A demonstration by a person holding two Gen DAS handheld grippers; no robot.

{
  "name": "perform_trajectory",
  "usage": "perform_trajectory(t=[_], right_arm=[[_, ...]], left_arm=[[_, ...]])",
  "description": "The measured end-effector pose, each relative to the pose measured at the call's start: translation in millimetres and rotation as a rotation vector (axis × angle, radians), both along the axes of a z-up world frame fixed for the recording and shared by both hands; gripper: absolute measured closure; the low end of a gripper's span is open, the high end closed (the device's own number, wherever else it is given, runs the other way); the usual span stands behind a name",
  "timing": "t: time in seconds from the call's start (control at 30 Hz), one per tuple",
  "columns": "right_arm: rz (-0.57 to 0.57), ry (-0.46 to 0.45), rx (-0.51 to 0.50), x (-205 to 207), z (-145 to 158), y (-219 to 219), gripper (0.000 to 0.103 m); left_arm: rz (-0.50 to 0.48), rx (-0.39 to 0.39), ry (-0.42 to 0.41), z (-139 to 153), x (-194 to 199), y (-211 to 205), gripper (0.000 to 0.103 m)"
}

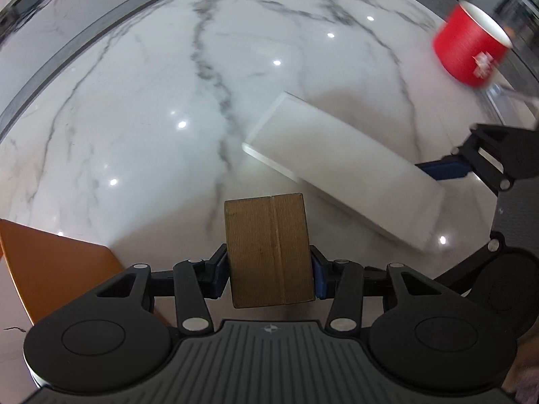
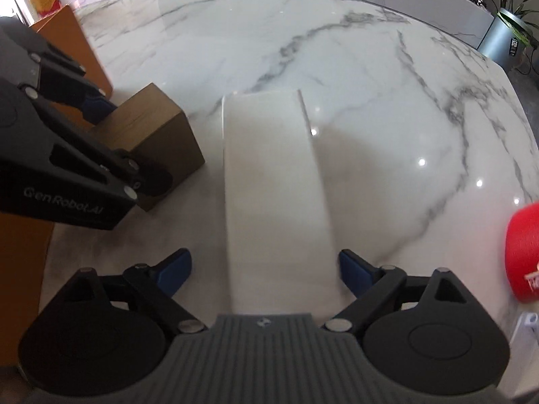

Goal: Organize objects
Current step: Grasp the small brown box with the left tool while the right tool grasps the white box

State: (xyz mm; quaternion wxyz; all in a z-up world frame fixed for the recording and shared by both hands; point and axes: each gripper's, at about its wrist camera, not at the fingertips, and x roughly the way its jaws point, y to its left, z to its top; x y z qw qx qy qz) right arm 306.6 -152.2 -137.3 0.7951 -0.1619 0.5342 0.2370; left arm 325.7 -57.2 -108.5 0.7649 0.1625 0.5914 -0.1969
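We've got the left hand-held gripper [image 1: 271,271] clamped on a small brown wooden block [image 1: 269,250], blue pads pressing both its sides, just above the marble worktop [image 1: 151,101] near the orange box [image 1: 50,262]. Our right hand-held gripper [image 2: 266,269] is spread wide open around the near end of a long white slab [image 2: 273,181] — pads standing clear of its edges, gripping nothing — and that slab lies flat on the worktop just beside the block. A red paper cup [image 1: 470,48] sits off to the right, well apart from the block.
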Motion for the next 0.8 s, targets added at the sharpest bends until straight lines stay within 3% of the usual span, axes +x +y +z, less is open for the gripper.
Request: perform_trajectory(t=[0.2,0.33,0.4,0.53,0.63,0.7,0.8], right_arm=[[0.091,0.002,-0.031,-25.9,0.3,-3.5,0.014],[0.178,-0.063,-0.039,-31.0,12.7,-11.8,0.013],[0.198,-0.047,-0.035,-27.1,17.6,-17.1,0.012],[0.168,0.009,-0.015,-20.4,20.9,-21.1,0.01],[0.112,-0.042,-0.009,-13.9,22.3,-15.0,0.01],[0.092,-0.079,-0.015,-8.1,20.7,-8.2,0.01],[0.121,-0.09,-0.037,-1.1,11.8,4.2,0.018]], left_arm=[[-0.054,-0.022,0.022,-0.2,-16.7,-2.8,0.049],[-0.019,-0.057,0.047,0.0,-11.9,4.2,0.049],[-0.002,-0.072,0.062,-0.2,-9.2,6.8,0.049],[0.013,-0.081,0.075,-1.0,-7.7,7.5,0.044],[0.016,-0.054,0.079,-3.7,-9.3,4.2,0.044],[0.011,-0.018,0.068,-4.5,-12.0,1.6,0.05],[0.017,0.017,0.051,-3.7,-10.9,3.1,0.05]])
